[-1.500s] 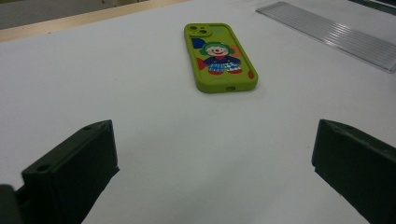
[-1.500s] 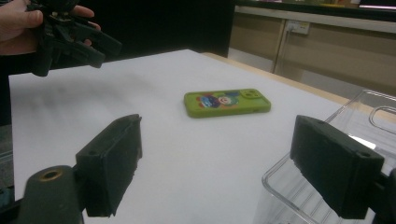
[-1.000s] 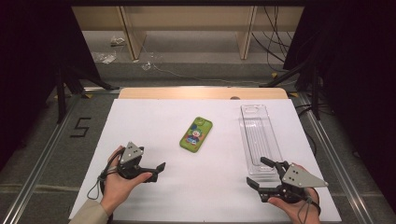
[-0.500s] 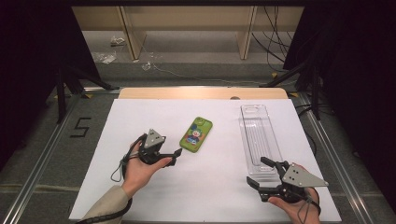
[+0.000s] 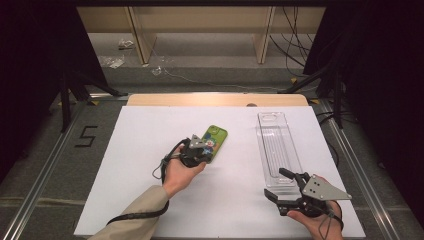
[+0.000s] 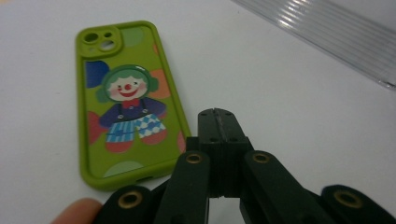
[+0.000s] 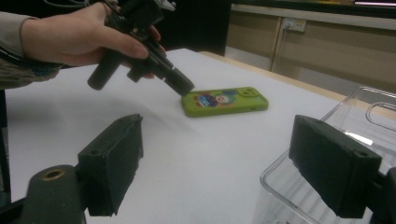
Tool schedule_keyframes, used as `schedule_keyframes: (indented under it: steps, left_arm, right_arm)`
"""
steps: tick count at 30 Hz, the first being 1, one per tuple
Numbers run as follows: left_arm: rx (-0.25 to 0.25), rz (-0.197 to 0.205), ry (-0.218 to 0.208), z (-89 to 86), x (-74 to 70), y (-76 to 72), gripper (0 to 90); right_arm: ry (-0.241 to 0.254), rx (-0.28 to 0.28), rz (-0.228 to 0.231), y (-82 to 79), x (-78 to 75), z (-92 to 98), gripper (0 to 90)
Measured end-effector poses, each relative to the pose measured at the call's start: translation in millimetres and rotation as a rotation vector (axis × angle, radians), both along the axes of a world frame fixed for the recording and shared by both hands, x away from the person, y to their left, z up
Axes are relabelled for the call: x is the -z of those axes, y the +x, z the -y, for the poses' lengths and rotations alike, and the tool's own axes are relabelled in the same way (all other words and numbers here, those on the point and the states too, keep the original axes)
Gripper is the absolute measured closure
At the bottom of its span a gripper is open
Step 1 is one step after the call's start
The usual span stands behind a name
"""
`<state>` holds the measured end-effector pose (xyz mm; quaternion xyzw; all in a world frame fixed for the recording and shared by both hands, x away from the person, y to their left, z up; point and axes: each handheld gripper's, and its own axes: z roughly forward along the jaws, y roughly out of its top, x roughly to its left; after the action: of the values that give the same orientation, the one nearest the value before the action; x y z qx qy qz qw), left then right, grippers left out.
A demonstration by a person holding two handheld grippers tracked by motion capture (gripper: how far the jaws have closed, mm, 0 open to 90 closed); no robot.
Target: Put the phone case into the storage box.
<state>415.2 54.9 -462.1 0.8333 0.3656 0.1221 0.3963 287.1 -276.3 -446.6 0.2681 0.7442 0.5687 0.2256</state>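
The green phone case (image 5: 213, 143) is seen lying flat on the white table sheet (image 5: 130, 150), printed side up, a clown figure with green hair and blue overalls shown on it and the camera cut-outs at its far end. It is placed a little left of the table's middle, angled slightly. Just at its near end the left gripper (image 5: 203, 156) is held, tips pointed down toward the case's near corner; in the left gripper view (image 6: 218, 122) the two black jaws are seen pressed together, nothing caught between them, having just been closing. Whether the tips are touching the case or hanging just above its edge cannot be told. The gripper is carried by the left hand (image 5: 181, 171), a beige sleeve (image 5: 145, 210) trailing toward the near edge, and a fingertip (image 6: 77, 211) is glimpsed low in the left gripper view.

Off to the right, well apart from the case, a clear plastic tray (image 5: 278, 147) is laid lengthwise on the sheet, ribbed along its floor. At its near end the right gripper (image 5: 282, 187) is held by the right hand (image 5: 315, 220), jaws spread wide with nothing between them; in the right gripper view (image 7: 233, 158) the tray's corner (image 7: 299, 186) is seen just beside the right-hand jaw.
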Motion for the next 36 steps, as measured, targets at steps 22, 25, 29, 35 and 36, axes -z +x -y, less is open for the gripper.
schedule_keyframes:
  steps: [22,25,29,35,36]
  left_arm:
    - [0.002,-0.048,0.092,20.9,24.8,16.4,90.0]
    - [0.000,-0.045,0.099,20.7,24.5,16.5,90.0]
    - [-0.014,-0.049,0.105,17.7,24.1,16.8,90.0]
    - [-0.024,-0.051,0.114,12.3,23.6,16.7,90.0]
    - [-0.025,-0.051,0.113,11.7,23.6,16.8,90.0]
  right_arm:
    - [0.007,0.003,-0.003,0.5,0.9,0.6,18.6]
    - [0.008,0.003,-0.005,0.5,0.9,0.6,18.6]
    - [0.007,0.004,-0.007,0.3,0.9,1.1,18.6]
    - [0.010,0.003,-0.008,0.6,1.2,0.8,18.6]
    - [0.008,0.003,-0.009,0.5,1.2,0.9,18.7]
